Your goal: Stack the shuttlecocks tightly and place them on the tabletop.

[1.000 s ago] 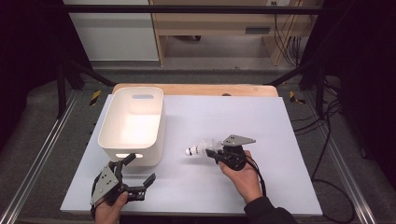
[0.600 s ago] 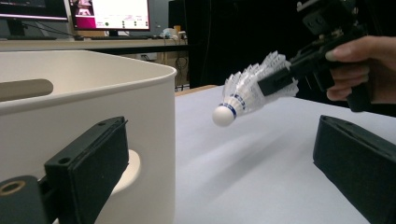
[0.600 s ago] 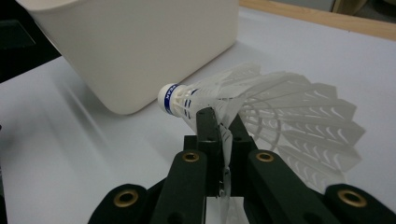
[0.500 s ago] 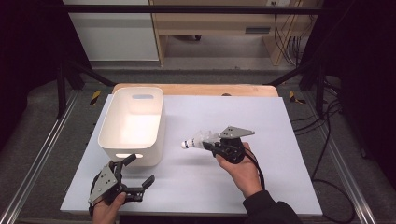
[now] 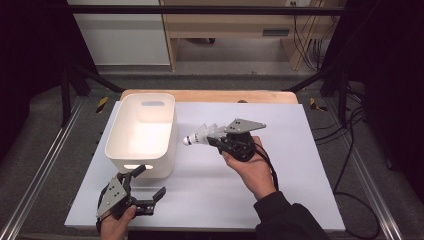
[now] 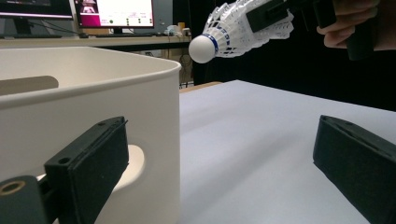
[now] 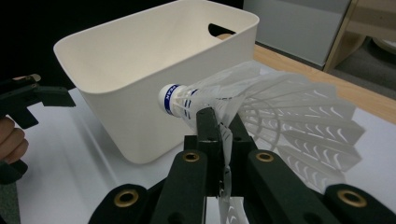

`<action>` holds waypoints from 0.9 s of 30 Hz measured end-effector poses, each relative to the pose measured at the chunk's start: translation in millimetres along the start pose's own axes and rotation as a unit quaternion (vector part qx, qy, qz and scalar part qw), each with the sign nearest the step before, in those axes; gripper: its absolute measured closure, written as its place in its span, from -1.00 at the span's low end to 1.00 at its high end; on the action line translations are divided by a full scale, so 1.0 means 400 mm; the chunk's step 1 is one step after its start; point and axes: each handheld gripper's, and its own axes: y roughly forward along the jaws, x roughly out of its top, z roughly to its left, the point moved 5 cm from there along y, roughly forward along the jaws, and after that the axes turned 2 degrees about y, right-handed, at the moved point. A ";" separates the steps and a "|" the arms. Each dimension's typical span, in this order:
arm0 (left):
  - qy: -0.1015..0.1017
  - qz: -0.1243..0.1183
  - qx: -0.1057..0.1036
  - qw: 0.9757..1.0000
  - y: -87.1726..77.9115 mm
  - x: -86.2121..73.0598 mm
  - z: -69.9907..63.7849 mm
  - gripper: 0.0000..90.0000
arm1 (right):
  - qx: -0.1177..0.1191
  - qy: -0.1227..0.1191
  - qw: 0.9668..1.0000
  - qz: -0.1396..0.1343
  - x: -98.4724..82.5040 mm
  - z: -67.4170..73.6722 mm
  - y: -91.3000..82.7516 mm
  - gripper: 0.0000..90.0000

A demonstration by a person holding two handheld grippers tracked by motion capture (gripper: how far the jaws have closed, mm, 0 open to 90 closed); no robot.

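While pinching the shuttlecock [image 5: 200,136] skirt between closed fingers, the right gripper [image 5: 216,140] is carrying it cork-first toward the white bin [image 5: 141,131]; release inside next.

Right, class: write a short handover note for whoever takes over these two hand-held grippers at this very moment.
Right hand-held gripper: shut on the shuttlecock, pinching its feather skirt; held in the air, cork end pointing at the white bin.
Left hand-held gripper: open, holding nothing, low on the white table sheet by the bin's near corner.
Done: shuttlecock picked up off the table.
Left: it is not yet over the bin; likely carry it above the opening and release it inside. What lies in the bin cannot be fully seen.
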 end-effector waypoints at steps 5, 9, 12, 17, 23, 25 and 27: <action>0.002 0.005 -0.001 1.000 0.007 -0.005 -0.001 -0.93 | 0.000 -0.014 1.000 -0.005 0.040 0.019 0.013 0.96; 0.006 0.001 -0.004 1.000 0.001 0.001 -0.004 -0.93 | 0.000 -0.026 1.000 -0.005 0.070 0.037 0.027 0.96; 0.002 0.003 -0.001 1.000 0.003 -0.002 -0.002 -0.93 | 0.001 -0.027 1.000 -0.012 0.086 0.044 0.030 0.96; 0.004 0.000 -0.002 1.000 0.002 0.001 -0.001 -0.93 | 0.001 -0.029 0.999 -0.018 0.107 0.051 0.032 0.96; 0.005 0.001 -0.003 1.000 0.004 0.000 -0.005 -0.93 | 0.001 -0.036 0.999 -0.026 0.134 0.062 0.035 0.96; 0.004 0.002 -0.002 1.000 0.004 -0.001 -0.004 -0.93 | 0.004 -0.040 0.999 -0.030 0.143 0.069 0.037 0.97; 0.002 0.003 0.000 1.000 0.005 -0.002 -0.002 -0.93 | 0.006 -0.040 0.999 -0.031 0.147 0.074 0.043 0.97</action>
